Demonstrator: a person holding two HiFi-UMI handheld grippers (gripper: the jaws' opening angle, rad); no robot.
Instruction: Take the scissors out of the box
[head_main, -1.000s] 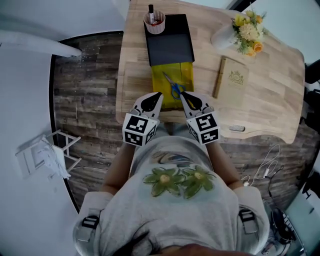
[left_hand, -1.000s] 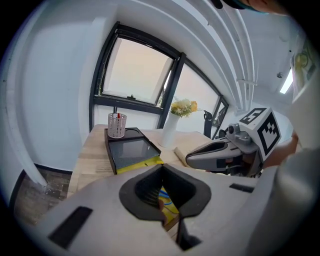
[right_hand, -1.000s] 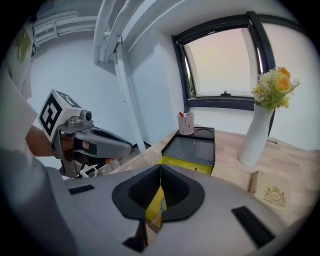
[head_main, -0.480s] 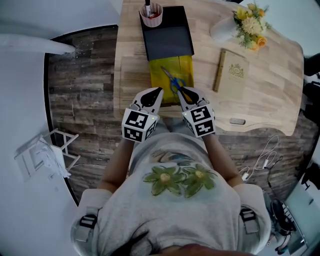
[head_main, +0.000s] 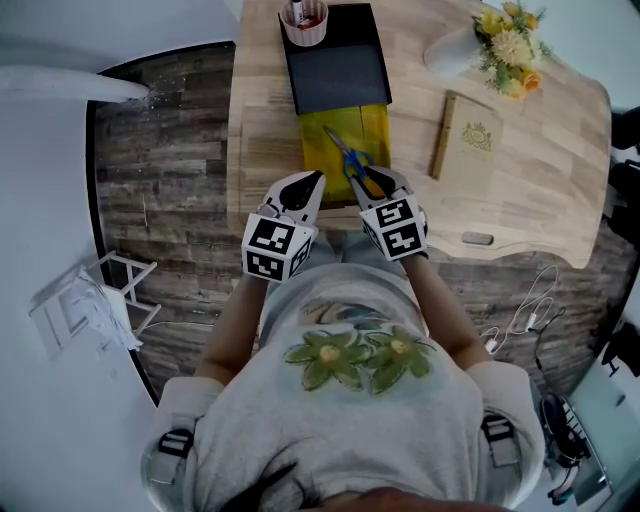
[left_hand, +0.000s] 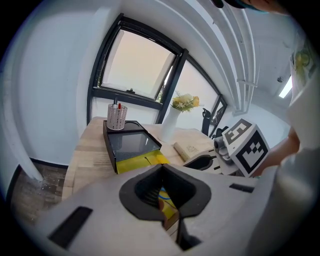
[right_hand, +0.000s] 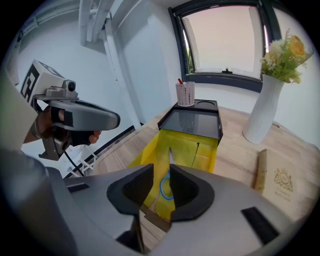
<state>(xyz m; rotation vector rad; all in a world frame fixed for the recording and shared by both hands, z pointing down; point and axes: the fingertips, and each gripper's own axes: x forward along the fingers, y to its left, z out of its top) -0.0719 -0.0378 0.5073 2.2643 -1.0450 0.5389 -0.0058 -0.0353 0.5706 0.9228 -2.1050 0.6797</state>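
The scissors (head_main: 348, 158), with blue handles, lie in the yellow box (head_main: 376, 130), which slides out of a black sleeve (head_main: 336, 70) on the wooden table (head_main: 265, 130). My right gripper (head_main: 381, 183) hangs over the box's near end, just by the handles. Its jaws have just been opening and stand open. In the right gripper view the blue handle loop of the scissors (right_hand: 164, 189) shows through the gap of the right gripper (right_hand: 157, 180), and the pads do not press on it. My left gripper (head_main: 311, 181) hovers shut at the box's near left corner.
A pen cup (head_main: 305, 18) stands on the sleeve's far end. A book (head_main: 465, 137), a vase of flowers (head_main: 505, 45) and a small grey object (head_main: 477, 239) lie to the right on the table. The table edge is just under both grippers.
My right gripper has come down to the box's near end and its jaws have parted. The left gripper has hardly moved.
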